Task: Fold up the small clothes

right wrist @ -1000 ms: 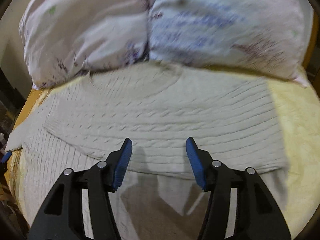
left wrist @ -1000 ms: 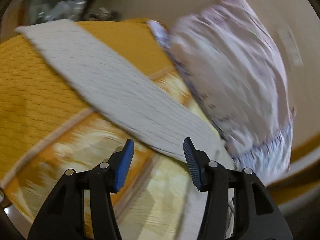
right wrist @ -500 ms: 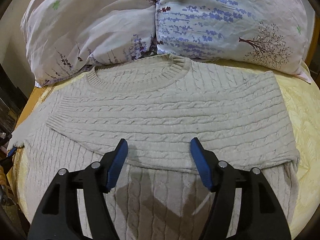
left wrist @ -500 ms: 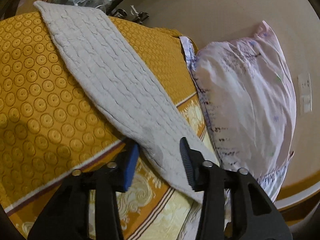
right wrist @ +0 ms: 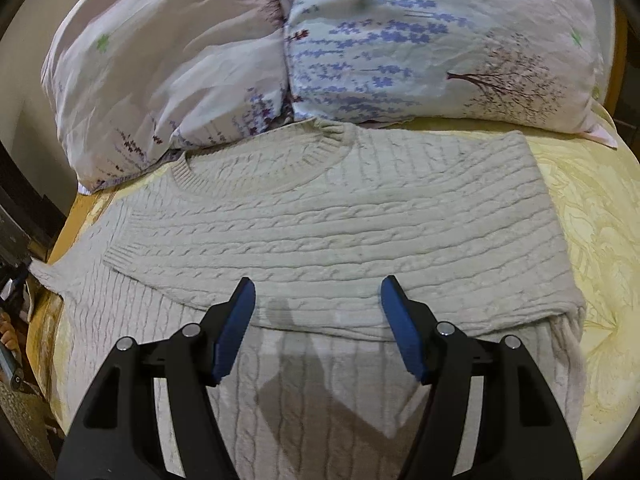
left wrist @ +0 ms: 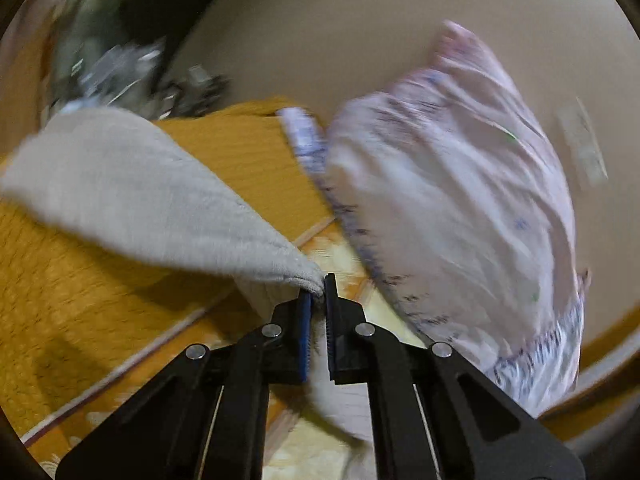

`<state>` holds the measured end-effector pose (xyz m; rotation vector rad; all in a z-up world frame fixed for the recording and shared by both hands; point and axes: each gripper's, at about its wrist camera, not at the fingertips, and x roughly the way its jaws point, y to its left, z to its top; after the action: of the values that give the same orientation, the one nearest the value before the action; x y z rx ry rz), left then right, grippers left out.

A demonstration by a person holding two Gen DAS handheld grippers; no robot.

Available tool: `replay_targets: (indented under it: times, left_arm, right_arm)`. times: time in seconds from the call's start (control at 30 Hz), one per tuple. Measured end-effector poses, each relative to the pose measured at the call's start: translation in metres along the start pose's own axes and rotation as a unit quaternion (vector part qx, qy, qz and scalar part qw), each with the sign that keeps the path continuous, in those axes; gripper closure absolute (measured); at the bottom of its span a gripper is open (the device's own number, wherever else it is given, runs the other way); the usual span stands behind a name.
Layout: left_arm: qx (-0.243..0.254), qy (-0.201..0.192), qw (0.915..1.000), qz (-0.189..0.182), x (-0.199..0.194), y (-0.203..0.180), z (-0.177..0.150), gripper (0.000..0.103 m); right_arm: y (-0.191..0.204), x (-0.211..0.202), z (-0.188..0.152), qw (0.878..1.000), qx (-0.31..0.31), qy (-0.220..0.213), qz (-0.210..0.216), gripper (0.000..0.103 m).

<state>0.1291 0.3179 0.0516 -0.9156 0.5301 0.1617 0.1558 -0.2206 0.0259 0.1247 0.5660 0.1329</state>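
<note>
Now left gripper [left wrist: 317,292] clamped on cream cable-knit sweater's sleeve [left wrist: 132,196], lifted for folding inward; right gripper [right wrist: 318,300] spread wide, hovering over sweater body [right wrist: 340,232].

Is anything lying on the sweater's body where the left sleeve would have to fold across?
Only the sweater's own other sleeve, already folded across the chest. The left gripper is shut on the unfolded sleeve; the open right gripper hovers over the body.

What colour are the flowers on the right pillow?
Purple-blue flowers on the right pillow, clearest in the right wrist view.
</note>
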Motion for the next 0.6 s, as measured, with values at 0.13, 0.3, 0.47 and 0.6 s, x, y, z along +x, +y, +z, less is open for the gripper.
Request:
replay_targets:
  times: [0.13, 0.3, 0.47, 0.6]
  left_arm:
    - [0.090, 0.015, 0.9942, -0.058, 0.010, -0.066, -0.017, 0.098]
    - [0.211, 0.076, 0.9657, -0.131, 0.037, -0.154, -0.082, 0.098]
    - [0.320, 0.195, 0.9137, -0.158, 0.078, -0.202, -0.188, 0.098]
    - [0.336, 0.240, 0.8995, -0.143, 0.095, -0.196, -0.220, 0.098]
  right_arm:
    - [-0.008, -0.004, 0.001, 1.000, 0.009, -0.004, 0.000, 0.038]
    - [-0.017, -0.011, 0.000, 1.000, 0.017, -0.010, -0.005, 0.038]
    - [-0.033, -0.018, 0.002, 0.999, 0.028, -0.011, -0.025, 0.038]
    - [-0.032, -0.025, 0.007, 0.999, 0.014, -0.014, -0.030, 0.038]
